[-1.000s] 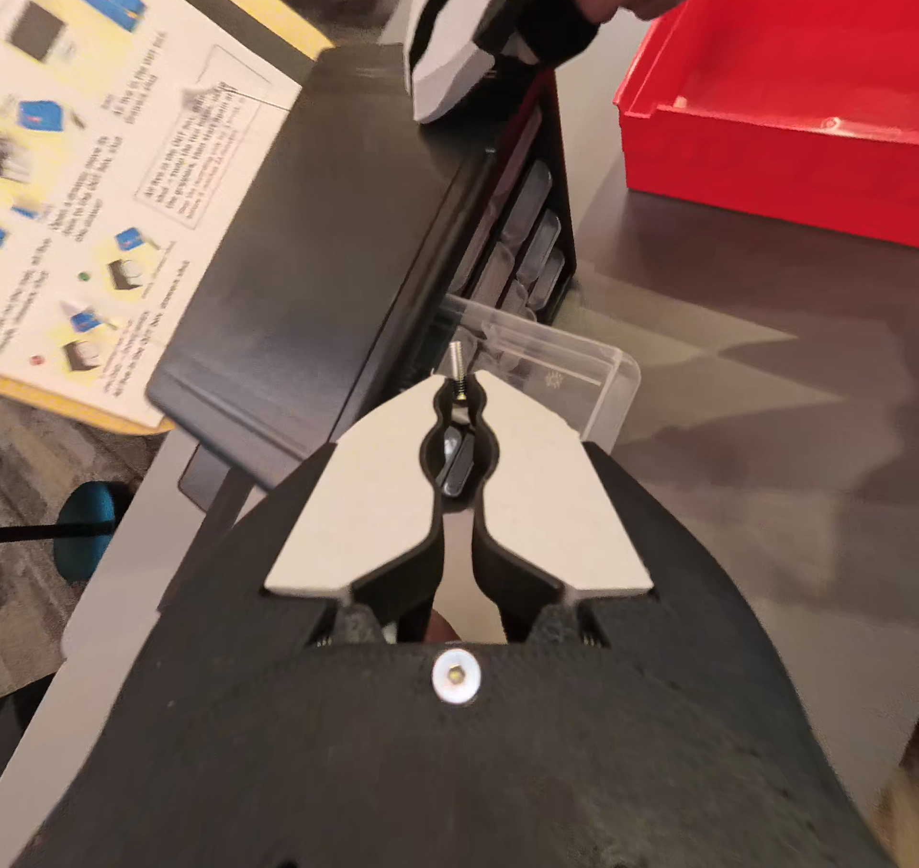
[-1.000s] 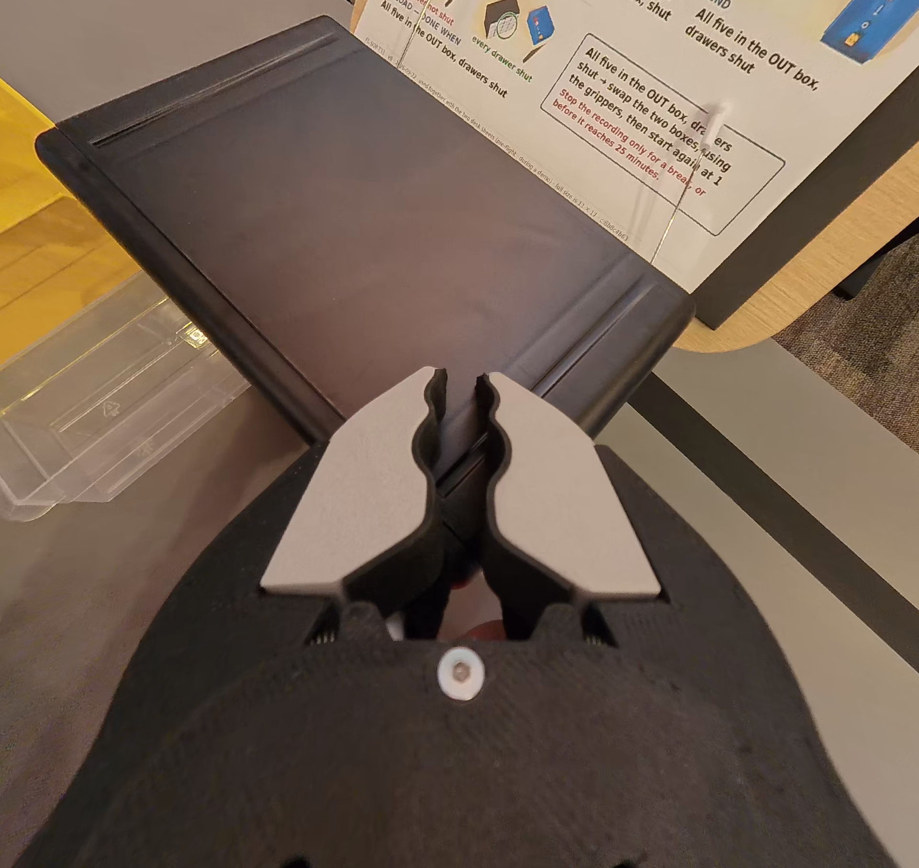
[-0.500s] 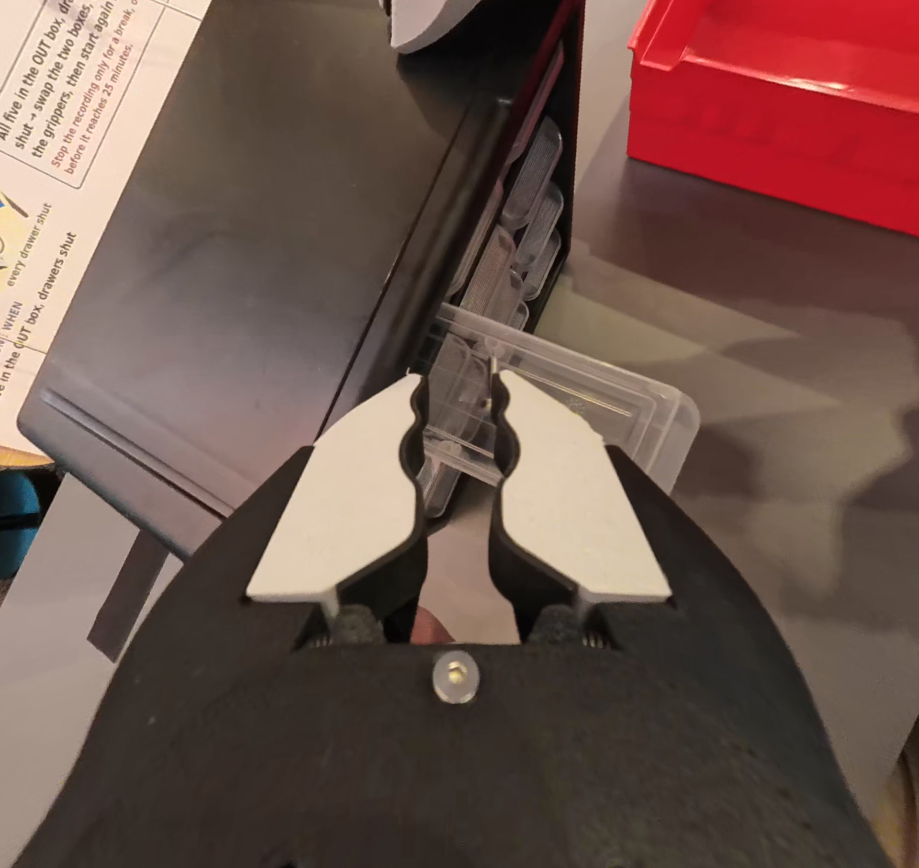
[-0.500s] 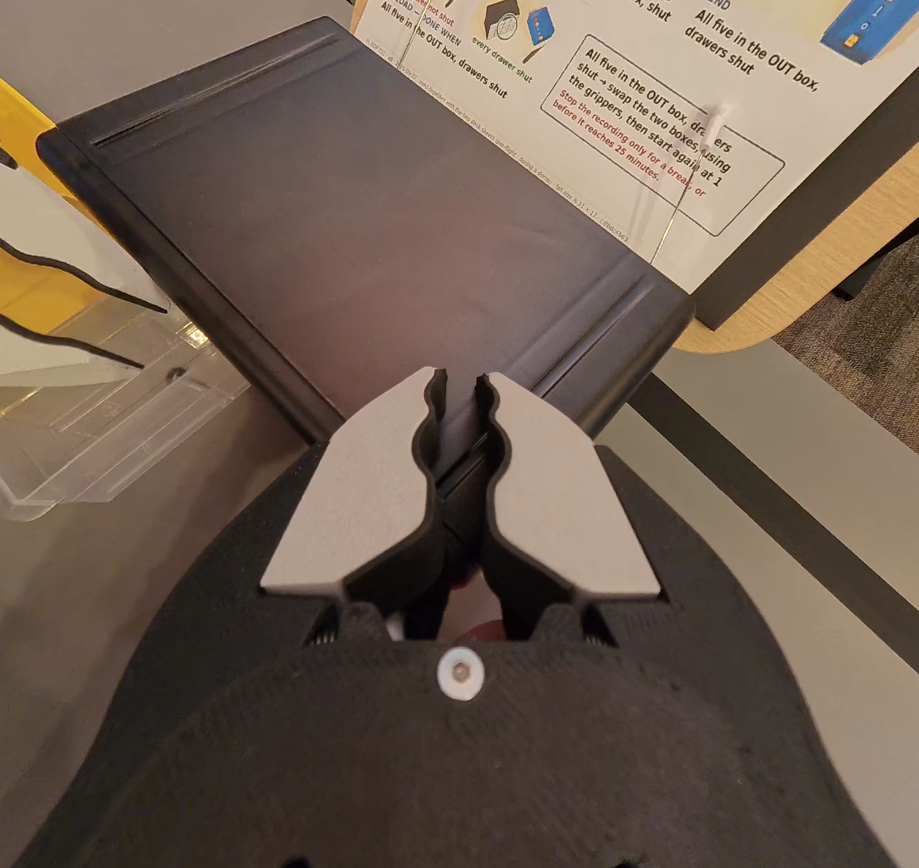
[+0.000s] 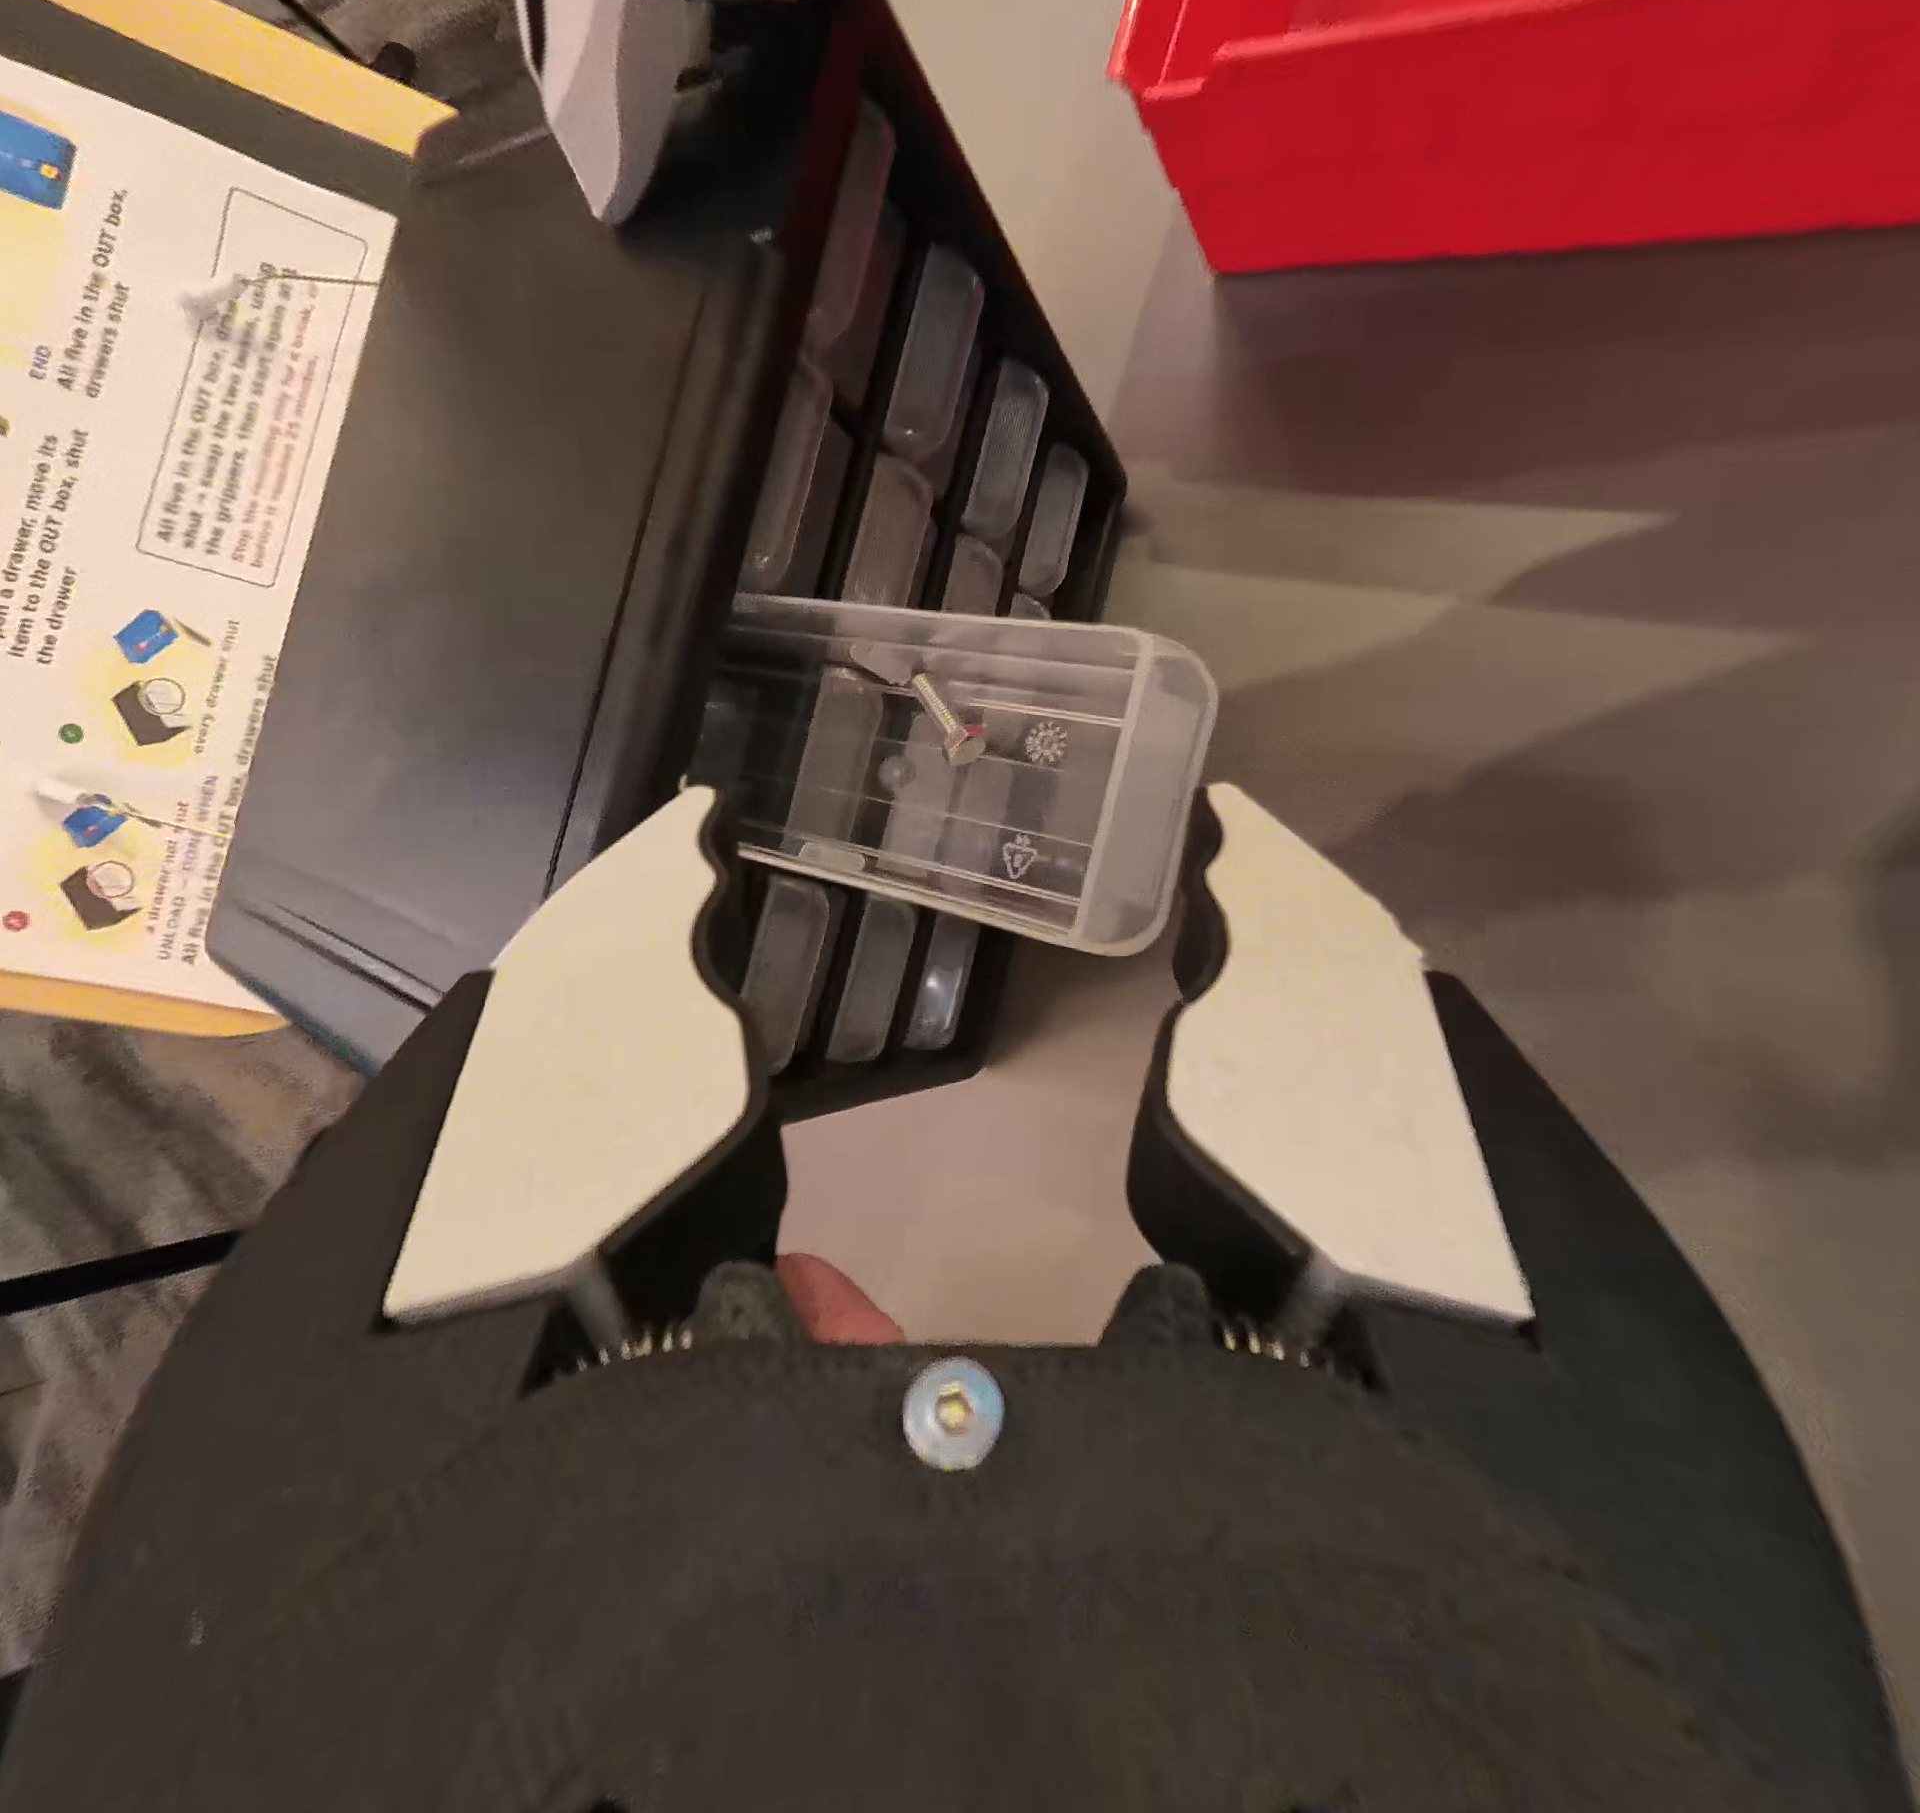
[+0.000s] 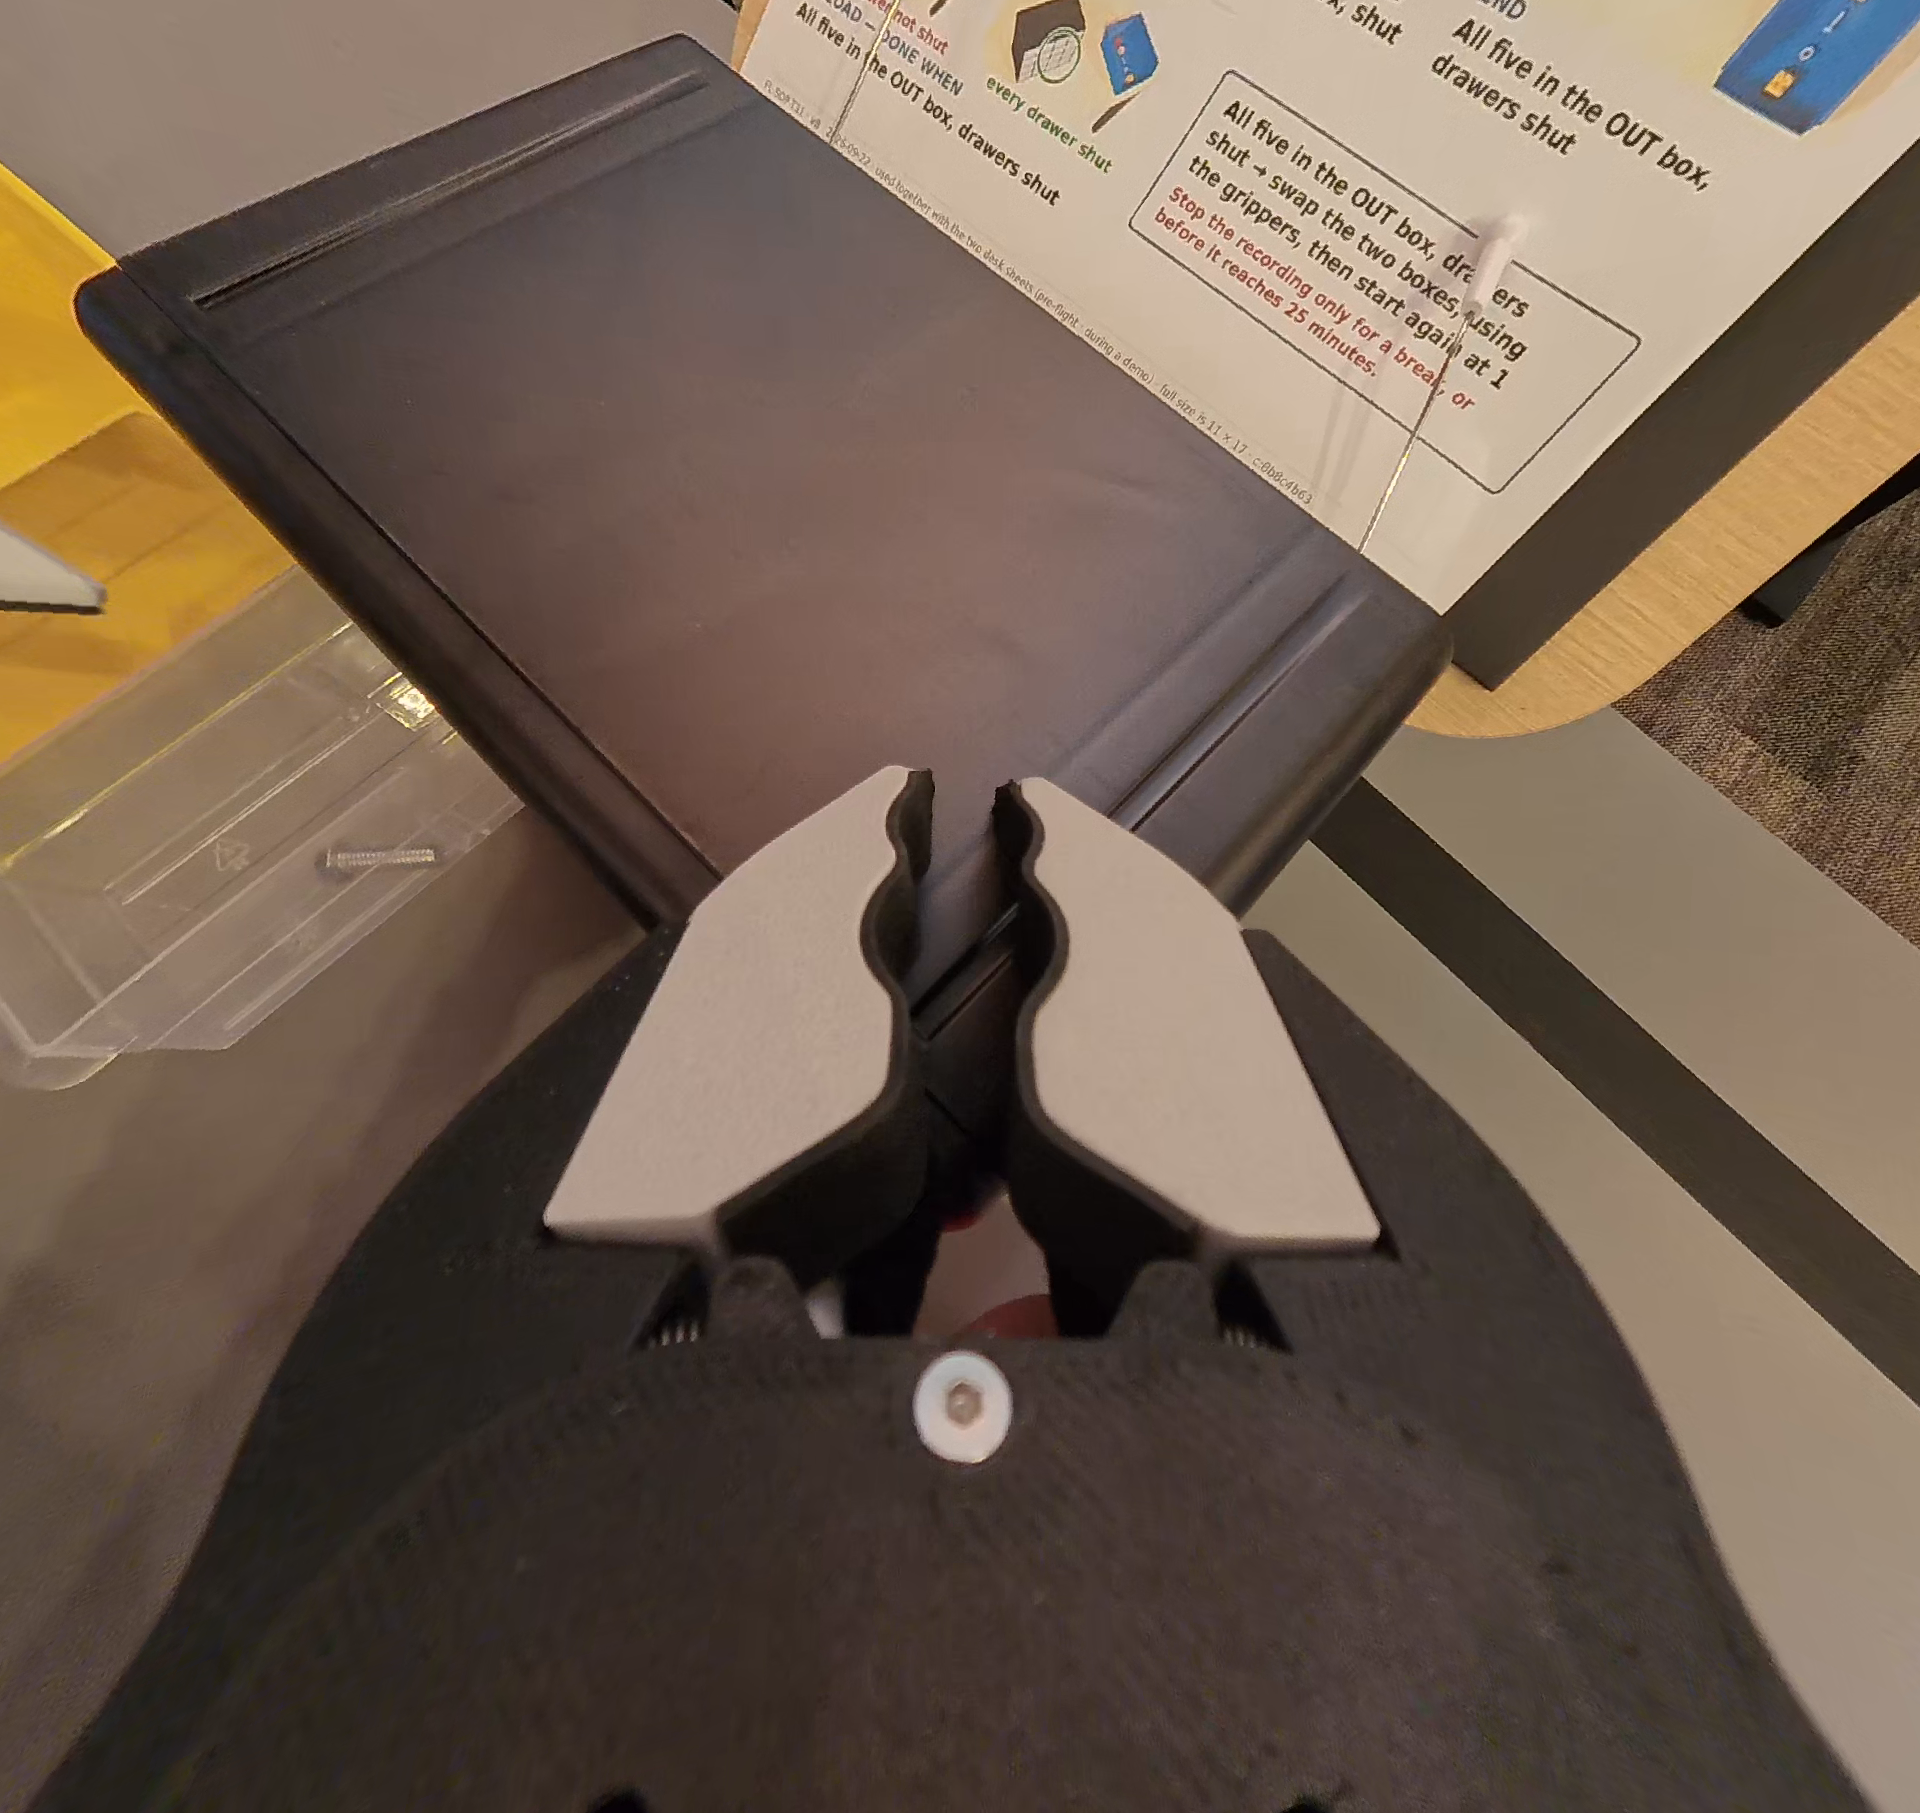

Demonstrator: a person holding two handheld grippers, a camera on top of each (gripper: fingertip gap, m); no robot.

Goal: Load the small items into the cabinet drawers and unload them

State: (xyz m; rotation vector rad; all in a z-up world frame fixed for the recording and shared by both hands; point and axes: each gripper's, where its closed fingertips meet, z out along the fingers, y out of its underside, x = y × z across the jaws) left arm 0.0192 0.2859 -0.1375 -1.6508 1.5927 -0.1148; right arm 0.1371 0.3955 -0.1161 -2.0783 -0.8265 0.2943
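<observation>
Lying loose on the floor of the pulled-out clear drawer [image 5: 966,776], the screw [image 5: 940,719] sits straight ahead of the left gripper [image 5: 956,864], whose fingers are spread wide and empty. Its long axis runs diagonally across that drawer. The right gripper [image 6: 961,797], nearly pressed together, rests on the black cabinet [image 6: 727,475] top. A red bin [image 5: 1558,90] stands beyond the drawer on the grey table [image 5: 1558,724].

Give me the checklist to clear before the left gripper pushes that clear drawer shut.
1. Bolt inside the open clear drawer: ok, it lies flat on the floor.
2. Left gripper open and holding nothing: ok.
3. Left gripper lined up on the drawer front: not ok, it sits off to one side.
4. Right gripper steadying the black cabinet: cannot tell, its nearly closed tips sit over the top's edge; contact is unclear.
5. Other drawers closed: ok for those visible.
</observation>
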